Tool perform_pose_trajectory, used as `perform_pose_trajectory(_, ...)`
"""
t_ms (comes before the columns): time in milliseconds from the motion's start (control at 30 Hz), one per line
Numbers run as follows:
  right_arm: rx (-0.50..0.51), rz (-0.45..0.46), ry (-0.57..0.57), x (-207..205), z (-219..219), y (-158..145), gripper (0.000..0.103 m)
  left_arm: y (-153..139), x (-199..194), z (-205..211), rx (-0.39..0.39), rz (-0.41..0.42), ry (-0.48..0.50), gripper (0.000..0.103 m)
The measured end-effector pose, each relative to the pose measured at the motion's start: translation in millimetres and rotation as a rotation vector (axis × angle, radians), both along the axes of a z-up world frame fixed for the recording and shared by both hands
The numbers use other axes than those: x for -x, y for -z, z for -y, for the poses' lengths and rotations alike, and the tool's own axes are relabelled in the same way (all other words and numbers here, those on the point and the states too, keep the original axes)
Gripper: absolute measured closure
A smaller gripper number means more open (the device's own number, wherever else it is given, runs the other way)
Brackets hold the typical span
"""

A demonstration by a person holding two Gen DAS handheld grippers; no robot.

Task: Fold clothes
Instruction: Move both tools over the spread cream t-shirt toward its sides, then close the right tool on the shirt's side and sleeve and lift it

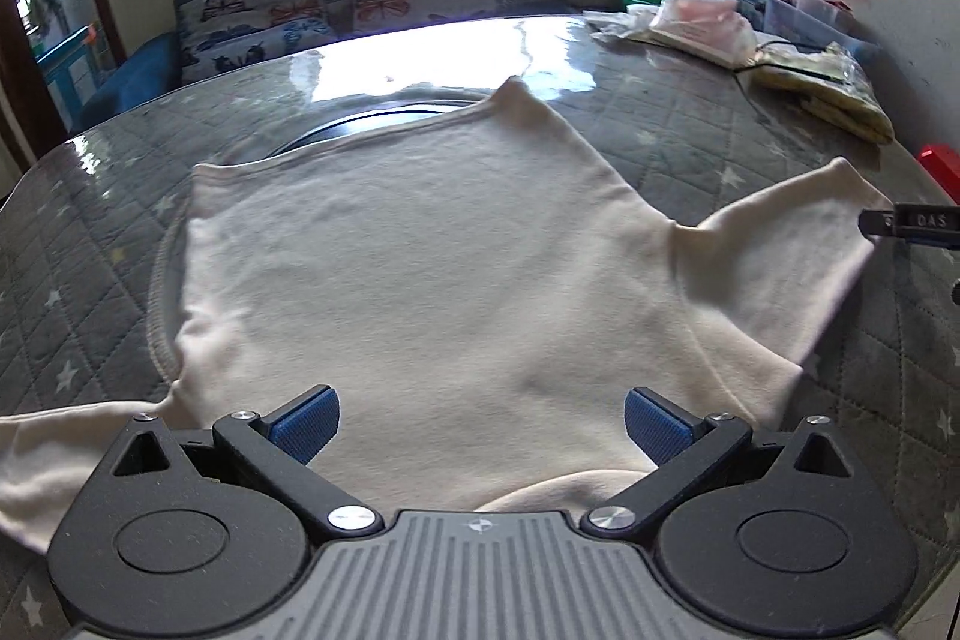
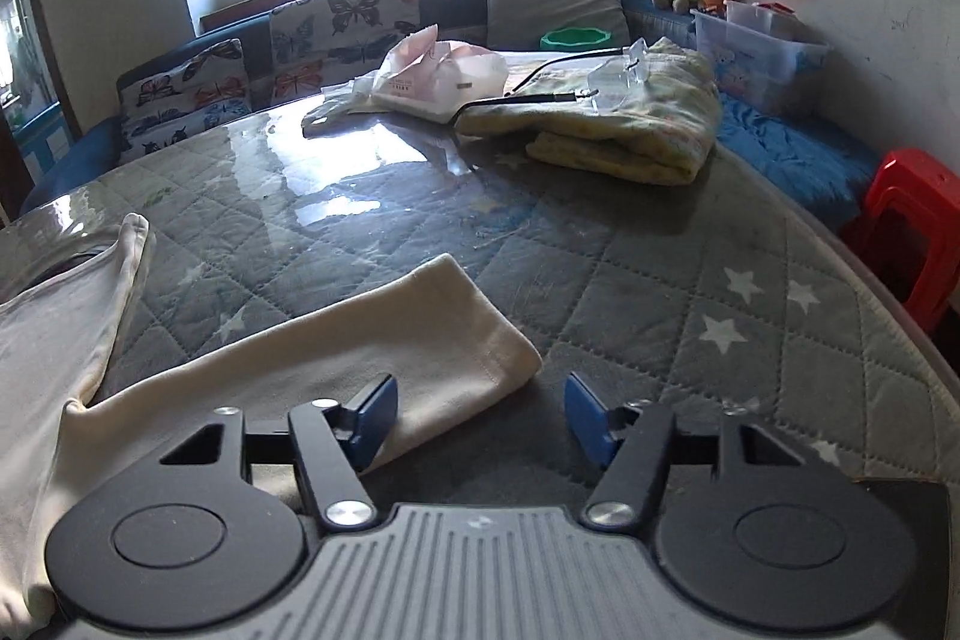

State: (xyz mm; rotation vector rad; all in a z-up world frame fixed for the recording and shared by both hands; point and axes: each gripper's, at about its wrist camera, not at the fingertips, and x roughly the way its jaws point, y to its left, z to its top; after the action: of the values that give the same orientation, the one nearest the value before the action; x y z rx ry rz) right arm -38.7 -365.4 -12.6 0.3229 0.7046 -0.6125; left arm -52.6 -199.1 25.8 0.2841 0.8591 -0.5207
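Note:
A cream long-sleeved top [image 1: 432, 268] lies spread flat on the grey quilted table, hem toward the far side. My left gripper [image 1: 482, 424] is open and hovers over the near collar part of the top, holding nothing. One sleeve [image 2: 336, 358] stretches out to the right. My right gripper [image 2: 480, 415] is open just above that sleeve's cuff end; its left pad [image 2: 375, 415] is over the cloth, the right pad over bare table. A tip of the right gripper [image 1: 900, 223] shows at the right edge of the left wrist view.
A folded yellow blanket [image 2: 624, 124] with a clear plastic item and a black cable lies at the far right of the table [image 2: 660, 280]. A pink-white plastic bag [image 2: 438, 76] sits at the far edge. A red stool [image 2: 912, 220] stands beside the table's right edge. A cushioned bench runs behind.

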Motion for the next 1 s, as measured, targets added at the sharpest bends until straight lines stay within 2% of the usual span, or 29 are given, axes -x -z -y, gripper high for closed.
perform_pose_trajectory(67, 0.012, 0.001, -0.002, -3, -2, 1, 0.047, 1, 2, 6, -0.002, -0.001, 0.011, 0.0)
perform_pose_trajectory(100, 0.017, 0.003, -0.002, -4, -3, 1, 0.057, 2, 3, 9, -0.004, -0.001, 0.016, 0.0)
perform_pose_trajectory(200, 0.009, 0.025, 0.008, -2, 0, 1, 0.075, 4, 2, 16, -0.016, -0.003, 0.023, 0.0)
perform_pose_trajectory(233, 0.005, 0.034, 0.011, -1, 1, 1, 0.087, 4, 2, 18, -0.019, -0.003, 0.026, 0.0)
perform_pose_trajectory(267, -0.005, 0.051, 0.017, 1, 4, 1, 0.093, 5, 2, 20, -0.023, -0.003, 0.029, 0.0)
perform_pose_trajectory(400, 0.012, 0.116, 0.026, 9, 6, -8, 0.096, 9, 2, 28, -0.035, -0.002, 0.045, 0.0)
perform_pose_trajectory(700, 0.012, 0.265, -0.027, 10, 3, -55, 0.098, 14, 8, 47, -0.049, 0.01, 0.098, 0.0)
perform_pose_trajectory(1000, 0.01, 0.343, -0.106, 2, -14, -88, 0.099, 16, 11, 55, -0.027, 0.005, 0.137, 0.0)
